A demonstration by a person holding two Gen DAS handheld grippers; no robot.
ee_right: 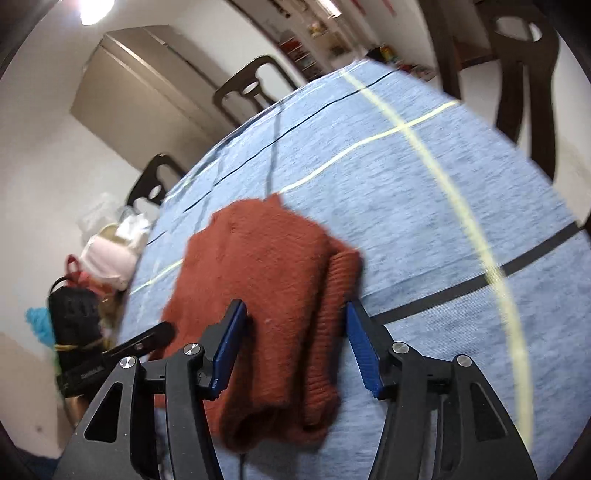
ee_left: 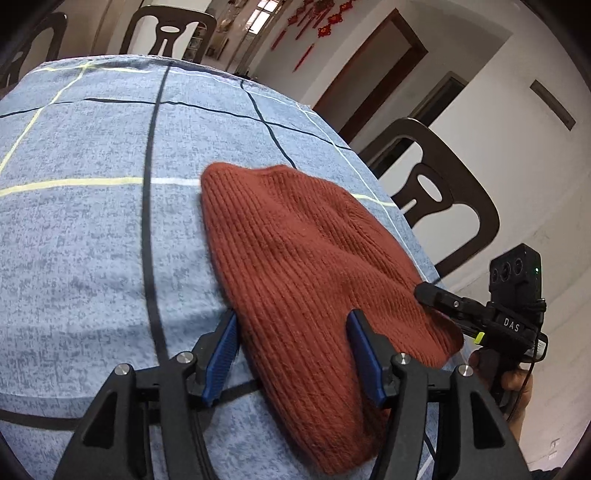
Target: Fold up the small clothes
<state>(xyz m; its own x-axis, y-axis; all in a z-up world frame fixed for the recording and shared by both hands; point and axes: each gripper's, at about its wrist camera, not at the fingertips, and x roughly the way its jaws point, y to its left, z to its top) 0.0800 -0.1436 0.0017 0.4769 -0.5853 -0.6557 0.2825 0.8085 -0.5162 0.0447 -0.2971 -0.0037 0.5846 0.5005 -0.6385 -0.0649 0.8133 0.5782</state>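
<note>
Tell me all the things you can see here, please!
knit hat: one, rust red, lying flat on the tablecloth between both grippers' fingers
tablecloth: one, blue with dark and yellow lines, covering the table
chairs: several, dark brown, around the table
hanging decorations: a few, red, on the far wall
bags and bundles: a pile, white, pink, black, beside the table
left gripper: one, black with blue pads, open
right gripper: one, black with blue pads, open
hand: one, holding the right gripper's handle
</note>
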